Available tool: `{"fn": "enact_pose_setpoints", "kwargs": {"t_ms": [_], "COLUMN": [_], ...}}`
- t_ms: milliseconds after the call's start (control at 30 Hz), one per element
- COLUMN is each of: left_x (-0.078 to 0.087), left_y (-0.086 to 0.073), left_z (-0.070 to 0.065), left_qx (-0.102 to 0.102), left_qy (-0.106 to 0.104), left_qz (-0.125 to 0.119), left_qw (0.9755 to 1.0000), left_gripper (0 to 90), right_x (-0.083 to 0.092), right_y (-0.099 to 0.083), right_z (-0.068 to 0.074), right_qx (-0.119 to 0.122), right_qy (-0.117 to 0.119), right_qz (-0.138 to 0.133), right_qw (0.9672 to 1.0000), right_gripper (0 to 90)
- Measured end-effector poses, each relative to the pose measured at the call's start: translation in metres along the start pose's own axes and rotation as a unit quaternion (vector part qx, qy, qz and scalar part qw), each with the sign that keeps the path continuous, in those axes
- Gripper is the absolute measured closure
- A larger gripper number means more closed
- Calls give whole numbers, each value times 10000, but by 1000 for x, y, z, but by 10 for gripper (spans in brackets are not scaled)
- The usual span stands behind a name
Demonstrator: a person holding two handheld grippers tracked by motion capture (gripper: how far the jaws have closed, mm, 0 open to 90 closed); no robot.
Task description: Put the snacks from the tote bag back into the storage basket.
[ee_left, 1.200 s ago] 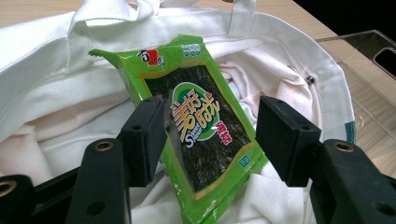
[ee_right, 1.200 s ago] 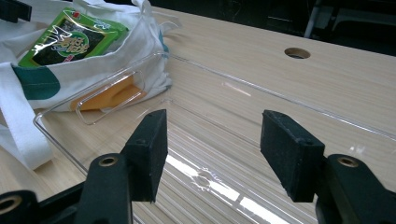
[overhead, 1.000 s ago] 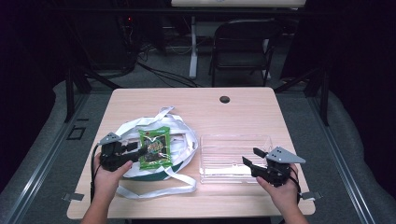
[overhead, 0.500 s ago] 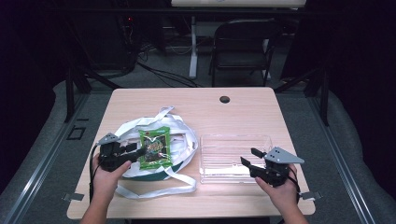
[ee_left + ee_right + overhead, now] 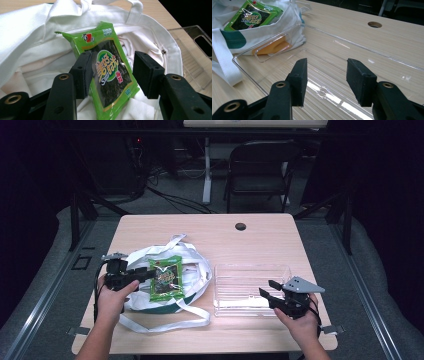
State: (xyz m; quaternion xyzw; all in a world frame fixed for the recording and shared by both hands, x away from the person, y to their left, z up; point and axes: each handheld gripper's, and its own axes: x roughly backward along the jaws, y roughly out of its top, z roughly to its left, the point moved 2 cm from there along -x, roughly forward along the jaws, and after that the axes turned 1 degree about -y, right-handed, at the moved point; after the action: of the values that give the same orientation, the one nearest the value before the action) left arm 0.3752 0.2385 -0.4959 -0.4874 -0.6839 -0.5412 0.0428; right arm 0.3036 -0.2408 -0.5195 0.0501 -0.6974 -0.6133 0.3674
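Note:
A green seaweed snack packet (image 5: pixel 166 277) lies on a crumpled white tote bag (image 5: pixel 140 260) on the left half of the wooden table. My left gripper (image 5: pixel 146 274) is at the packet's left edge. In the left gripper view it is open (image 5: pixel 112 72), with the packet (image 5: pixel 110 50) lying between the jaws on the bag (image 5: pixel 37 37). A clear plastic bin (image 5: pixel 250 275) stands empty to the right of the bag. My right gripper (image 5: pixel 265 292) is open at the bin's near right corner. Its jaws (image 5: pixel 325 77) hover over the bin floor (image 5: pixel 329 57) with nothing between them.
A long white bag strap (image 5: pixel 170 322) trails toward the table's front edge. A round cable hole (image 5: pixel 240 226) sits near the table's far edge. A folding chair (image 5: pixel 260 170) stands behind the table. Bare wood shows beyond the bin and the bag.
My right gripper has crept slightly left over the bin's near edge. The left gripper and the packet have hardly moved.

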Motion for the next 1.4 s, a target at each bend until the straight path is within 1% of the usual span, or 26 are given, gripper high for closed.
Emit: {"fn": "enact_pose_setpoints", "kwargs": {"t_ms": [67, 100, 233, 333, 400, 467, 500, 667, 700, 733, 767, 933, 1000, 1033, 1067, 1100, 1167, 1200, 1233, 1267, 1300, 1367, 1400], "left_x": [0, -2, -3, -4, -5, -6, -7, -11, -15, -15, -19, -29, -31, -35, -35, -39, -42, -43, -48, -49, -52, -53, -55], "left_y": [2, 6, 12, 14, 16, 17, 18, 20, 21, 21, 22, 20, 20, 19, 19, 19, 18, 18, 17, 16, 16, 16, 15], "left_z": [1, 4, 7, 8, 9, 10, 11, 13, 14, 14, 16, 18, 18, 19, 19, 19, 19, 19, 18, 19, 18, 18, 18], "left_qx": [30, 158, 276, 296, 297, 318, 357, 422, 490, 490, 511, 568, 574, 570, 570, 623, 637, 626, 674, 638, 683, 669, 672], "left_qy": [-13, -2, 86, 54, 129, 151, 190, 281, 327, 327, 391, 426, 415, 361, 361, 335, 315, 304, 307, 302, 310, 300, 290], "left_qz": [14, 75, 139, 159, 219, 230, 248, 327, 431, 431, 528, 744, 790, 924, 924, 1009, 1025, 1082, 1180, 1252, 1246, 1266, 1309], "left_qw": [10000, 9998, 9995, 9994, 9992, 9991, 9989, 9982, 9973, 9973, 9965, 9947, 9944, 9934, 9934, 9924, 9922, 9917, 9902, 9896, 9894, 9892, 9887], "left_gripper": [502, 500, 467, 469, 469, 466, 462, 419, 404, 395, 385, 363, 356, 353, 351, 350, 350, 350, 350, 350, 350, 351, 352], "right_x": [0, 0, 0, 0, 0, 0, 0, 0, 0, 0, -1, 0, -1, -1, -1, -1, -1, -1, -1, -1, -1, -2, -1], "right_y": [0, 0, 0, 0, 0, -1, -1, -1, -2, -2, -2, -2, -2, -2, -2, -3, -3, -2, -3, -3, -3, -3, -3], "right_z": [0, 0, 0, 0, 0, 0, 0, 0, -1, -1, -2, -2, -2, -2, -2, -2, -2, -2, -2, -2, -2, -1, -1], "right_qx": [8, 16, -22, -21, -25, -35, -28, -38, -38, -38, -59, -73, -75, -74, -74, -72, -72, -67, -72, -98, -94, -106, -101], "right_qy": [-2, 2, 23, 27, 21, 34, 21, 17, 19, 19, 26, 38, 45, 49, 49, 58, 64, 68, 73, 79, 82, 86, 79], "right_qz": [17, 23, 36, 24, 39, 29, 35, 54, 72, 72, 64, 55, 54, 67, 67, 65, 64, 71, 64, 40, 38, 26, 35], "right_qw": [10000, 10000, 10000, 10000, 10000, 10000, 10000, 10000, 10000, 10000, 10000, 10000, 9999, 9999, 9999, 9999, 9999, 9999, 9999, 9999, 9999, 9999, 9999], "right_gripper": [512, 512, 523, 523, 522, 521, 520, 518, 516, 516, 513, 508, 507, 505, 505, 504, 503, 502, 501, 500, 500, 500, 500]}}
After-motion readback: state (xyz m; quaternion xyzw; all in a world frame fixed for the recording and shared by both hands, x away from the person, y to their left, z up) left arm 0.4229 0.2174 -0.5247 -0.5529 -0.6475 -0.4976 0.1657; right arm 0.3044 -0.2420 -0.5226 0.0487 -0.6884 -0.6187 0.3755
